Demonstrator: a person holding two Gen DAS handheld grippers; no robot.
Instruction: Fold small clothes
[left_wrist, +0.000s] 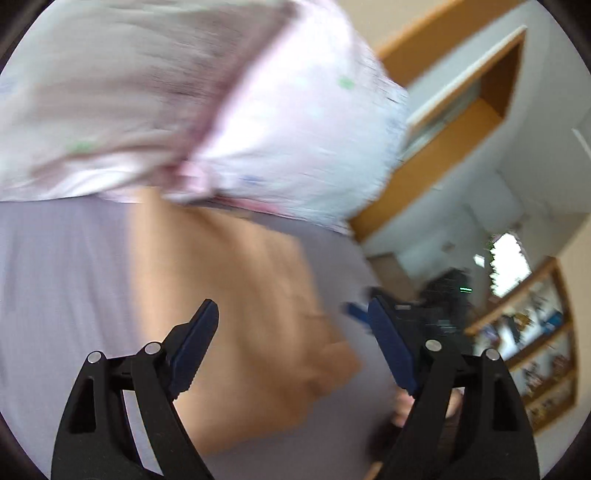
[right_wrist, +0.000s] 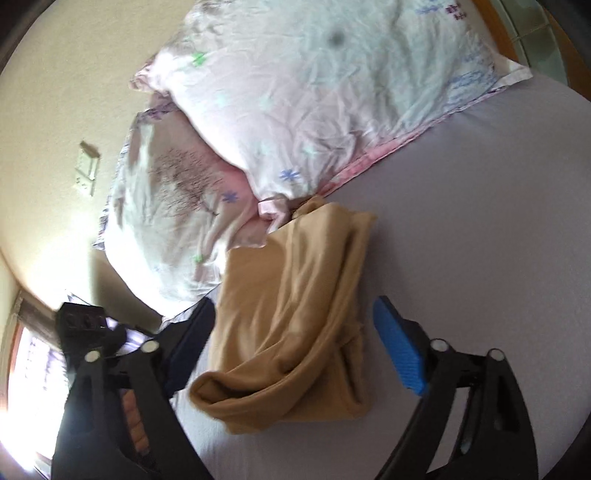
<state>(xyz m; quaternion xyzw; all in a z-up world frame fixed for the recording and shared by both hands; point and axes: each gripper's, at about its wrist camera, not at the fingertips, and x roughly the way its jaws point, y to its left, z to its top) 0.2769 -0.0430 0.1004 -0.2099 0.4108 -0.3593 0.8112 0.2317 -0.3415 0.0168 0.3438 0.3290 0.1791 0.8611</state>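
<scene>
A tan garment (right_wrist: 291, 302) lies folded into a thick bundle on the lilac bed sheet (right_wrist: 480, 221), its far end against the pillows. In the left wrist view it shows blurred as a tan patch (left_wrist: 243, 306). My right gripper (right_wrist: 295, 314) is open and empty, hovering over the garment's near half. My left gripper (left_wrist: 291, 317) is open and empty, above the same garment. The other gripper shows as a dark shape (left_wrist: 443, 295) at the right of the left wrist view and at the lower left of the right wrist view (right_wrist: 85, 325).
Two floral pink-white pillows (right_wrist: 332, 92) are stacked at the head of the bed, touching the garment's far end. A cream wall with a switch plate (right_wrist: 86, 170) is to the left. A wooden door frame (left_wrist: 443, 173) and shelves (left_wrist: 535, 350) stand beyond the bed.
</scene>
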